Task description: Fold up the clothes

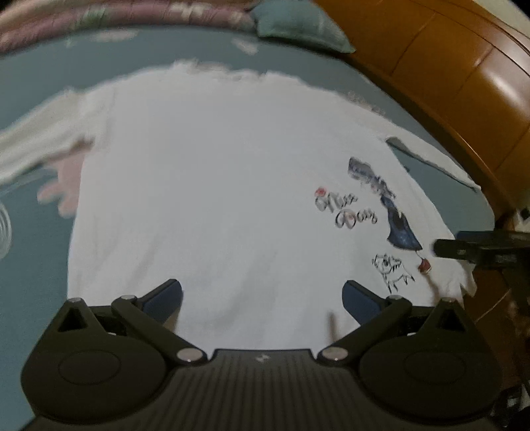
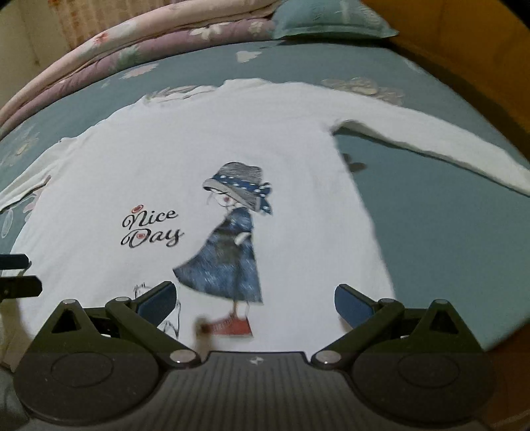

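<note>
Left wrist view: a teal bedsheet (image 1: pixel 33 265) with pale floral print fills the frame, a glossy curved wooden bed frame (image 1: pixel 463 99) at upper right, a teal pillow (image 1: pixel 298 23) at top centre, a quilt (image 1: pixel 116 16) blurred along the top edge. The white long-sleeved shirt (image 1: pixel 215 182) lies flat across the centre, soft knit, print at right. The left gripper (image 1: pixel 261 295) hangs over its hem, jaws spread wide, grasping nothing. Right wrist view: same sheet (image 2: pixel 430 215); folded floral quilt (image 2: pixel 116 43) at upper left. The shirt (image 2: pixel 165 149) shows "Nice Day" script and a girl in a blue dress (image 2: pixel 228 258); one sleeve (image 2: pixel 430 136) stretches to the right. The right gripper (image 2: pixel 255 295) is released, empty, over the hem.
</note>
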A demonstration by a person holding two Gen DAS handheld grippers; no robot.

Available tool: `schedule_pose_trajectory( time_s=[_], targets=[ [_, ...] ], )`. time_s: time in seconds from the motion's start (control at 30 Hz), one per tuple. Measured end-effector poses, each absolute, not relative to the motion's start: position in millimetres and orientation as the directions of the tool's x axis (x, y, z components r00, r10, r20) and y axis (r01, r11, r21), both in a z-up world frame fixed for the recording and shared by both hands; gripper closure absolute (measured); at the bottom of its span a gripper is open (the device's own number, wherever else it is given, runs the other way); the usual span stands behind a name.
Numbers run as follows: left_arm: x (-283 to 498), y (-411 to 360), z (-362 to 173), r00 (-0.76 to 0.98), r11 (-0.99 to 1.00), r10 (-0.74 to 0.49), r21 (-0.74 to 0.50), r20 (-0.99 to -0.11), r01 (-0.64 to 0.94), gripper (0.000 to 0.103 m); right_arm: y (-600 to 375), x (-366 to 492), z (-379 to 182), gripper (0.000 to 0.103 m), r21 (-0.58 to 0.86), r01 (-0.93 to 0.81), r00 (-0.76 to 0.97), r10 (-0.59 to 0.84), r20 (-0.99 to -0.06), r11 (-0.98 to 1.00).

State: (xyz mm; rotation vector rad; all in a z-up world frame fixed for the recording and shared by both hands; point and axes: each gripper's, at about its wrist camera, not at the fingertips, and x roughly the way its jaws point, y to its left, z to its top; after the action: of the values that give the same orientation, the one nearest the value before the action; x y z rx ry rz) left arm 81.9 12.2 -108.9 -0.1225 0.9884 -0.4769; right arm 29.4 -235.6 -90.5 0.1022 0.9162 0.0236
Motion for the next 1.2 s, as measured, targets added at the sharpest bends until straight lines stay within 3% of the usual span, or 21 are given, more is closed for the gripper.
schedule_pose_trajectory(
  time_s=[0.23, 0.4, 0.8, 1.03, 1.2],
  targets=[
    [80.5, 39.6, -110.2, 0.472, 0.882, -0.471, -0.398, -0.745, 0.251, 0.001, -207.3, 25.9, -51.7, 0.0, 0.041, -0.042, 0.661, 0.059, -0.748, 0.998],
    [70.7, 63.9, -102.6, 0.517, 0.886, -0.455, -0.429, -0.725, 0.178, 0.001, -163.6, 55.2, -51.3, 0.0, -0.028, -0.198, 0.685, 0.119, -0.719, 0.98],
    [77.5, 54.0, -94.7, 0.534, 0.936, -0.347, -0.324, -0.771, 0.142, 0.001, -121.6, 126.0, -120.6, 0.0, -0.022, -0.352, 0.623, 0.217, -0.752, 0.936],
    [72.8, 31.3, -110.0, 0.503, 0.956, -0.293, -0.236, -0.813, 0.174, 0.001, -140.9, 110.0, -144.0, 0.0, 0.04, -0.372, 0.689, 0.305, -0.657, 0.927],
    [95.6, 25.8, -90.2, 0.511, 0.961, -0.276, -0.231, -0.814, 0.152, 0.001, -134.1, 123.3, -136.5, 0.0, 0.036, -0.363, 0.646, 0.279, -0.71, 0.931]
  ],
)
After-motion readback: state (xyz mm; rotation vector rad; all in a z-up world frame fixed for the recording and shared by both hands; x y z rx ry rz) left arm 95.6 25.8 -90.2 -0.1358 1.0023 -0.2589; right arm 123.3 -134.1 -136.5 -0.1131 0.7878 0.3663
